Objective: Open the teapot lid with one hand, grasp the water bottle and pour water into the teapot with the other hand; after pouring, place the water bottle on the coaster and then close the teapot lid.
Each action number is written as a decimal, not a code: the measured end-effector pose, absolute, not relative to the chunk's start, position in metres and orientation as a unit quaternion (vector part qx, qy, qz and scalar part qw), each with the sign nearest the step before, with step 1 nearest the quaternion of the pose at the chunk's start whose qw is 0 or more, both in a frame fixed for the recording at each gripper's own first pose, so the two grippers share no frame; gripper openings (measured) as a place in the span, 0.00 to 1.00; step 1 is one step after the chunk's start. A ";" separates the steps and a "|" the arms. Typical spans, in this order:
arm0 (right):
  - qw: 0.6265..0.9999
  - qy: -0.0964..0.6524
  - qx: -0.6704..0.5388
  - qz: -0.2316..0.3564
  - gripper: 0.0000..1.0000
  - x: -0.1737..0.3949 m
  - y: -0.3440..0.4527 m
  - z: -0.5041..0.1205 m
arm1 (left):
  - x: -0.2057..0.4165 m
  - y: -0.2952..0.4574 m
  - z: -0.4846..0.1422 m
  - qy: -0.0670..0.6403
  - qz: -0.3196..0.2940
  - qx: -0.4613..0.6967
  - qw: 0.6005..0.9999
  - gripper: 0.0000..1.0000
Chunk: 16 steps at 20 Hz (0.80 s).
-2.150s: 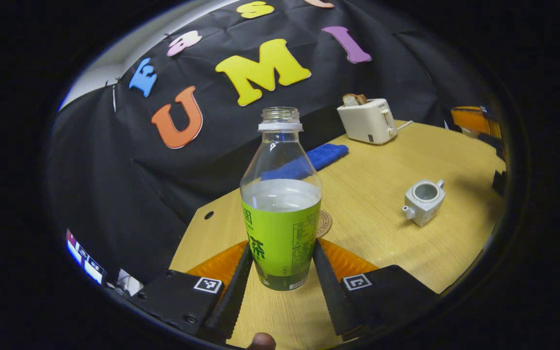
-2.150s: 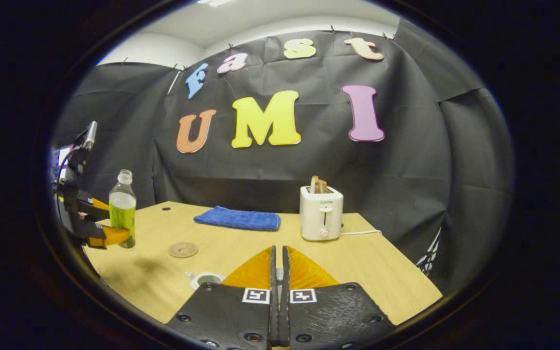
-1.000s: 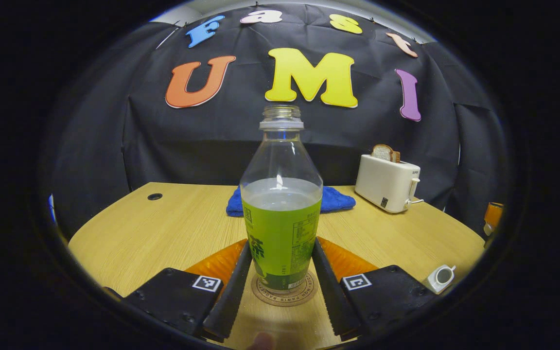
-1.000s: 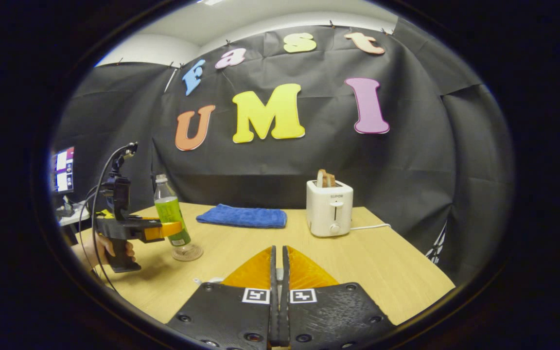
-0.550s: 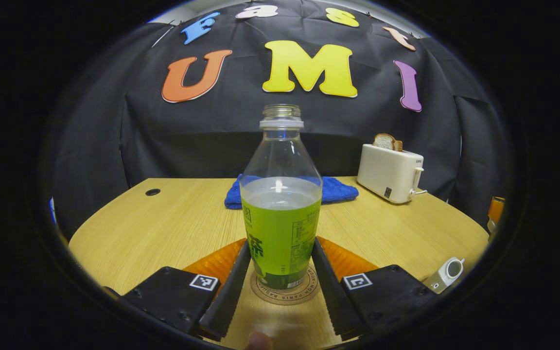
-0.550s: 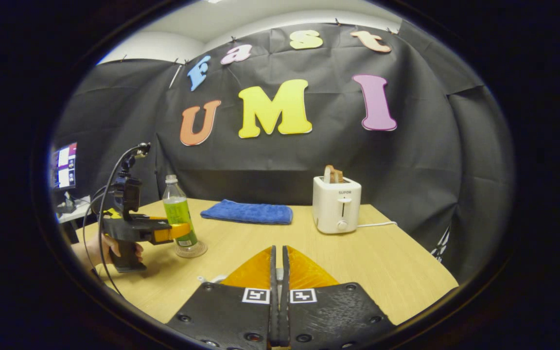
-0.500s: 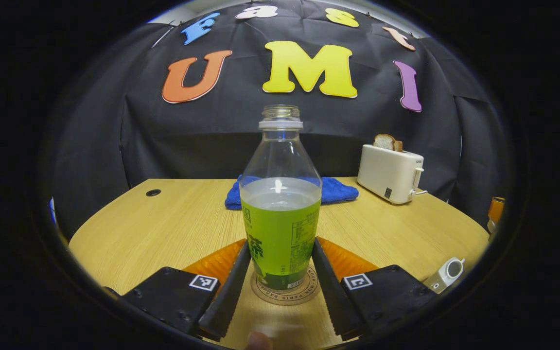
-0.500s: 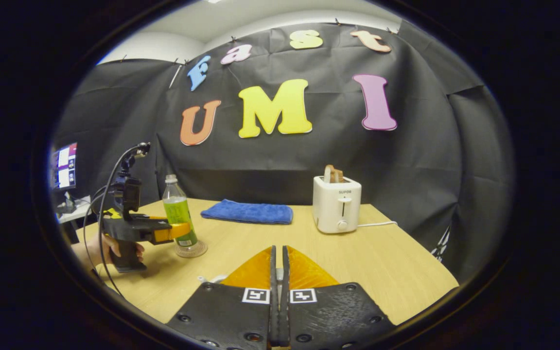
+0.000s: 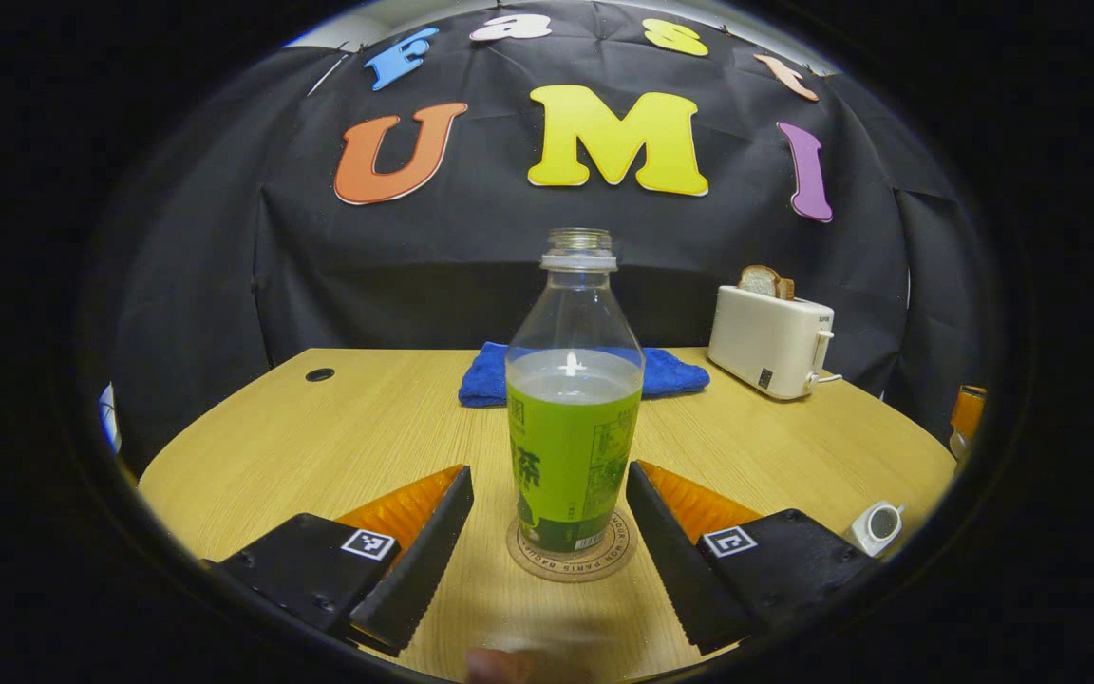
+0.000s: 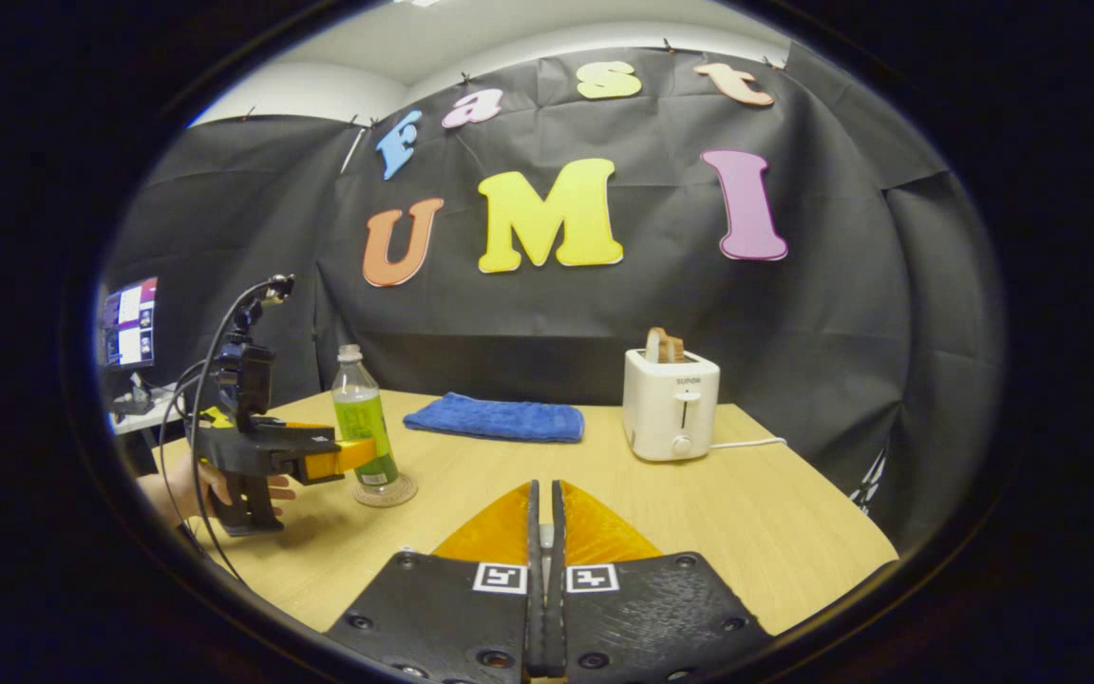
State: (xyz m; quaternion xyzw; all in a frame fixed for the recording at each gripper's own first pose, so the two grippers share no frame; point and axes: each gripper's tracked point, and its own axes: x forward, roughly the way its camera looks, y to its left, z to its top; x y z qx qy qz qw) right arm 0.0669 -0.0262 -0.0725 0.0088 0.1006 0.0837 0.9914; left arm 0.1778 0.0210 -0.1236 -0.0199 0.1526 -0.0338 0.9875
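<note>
The water bottle, uncapped, green-labelled and about half full, stands upright on the round coaster. My left gripper is open, one finger on each side of the bottle and neither touching it. The white teapot sits lidless at the table's right edge. In the right gripper view the bottle stands on the coaster beside the left gripper, which a hand holds. My right gripper is shut, a pale sliver of the teapot lid between its fingers.
A white toaster with bread in it stands at the back right, its cord trailing off. A folded blue cloth lies behind the bottle. The wooden table has a cable hole. A monitor shows far left.
The left gripper set the bottle down on the coaster, opened its fingers and drew back a little. The right gripper stayed shut and drifted slightly.
</note>
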 end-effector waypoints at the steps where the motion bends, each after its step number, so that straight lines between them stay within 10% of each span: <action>1: 0.991 0.100 0.009 0.091 0.00 0.068 -0.020 -0.072 | 0.170 0.025 -0.121 0.149 -0.030 -0.020 0.988 1.00; 16: 0.978 0.122 -0.008 0.168 0.00 0.083 0.038 -0.125 | 0.067 0.103 -0.073 0.073 0.070 -0.008 0.995 1.00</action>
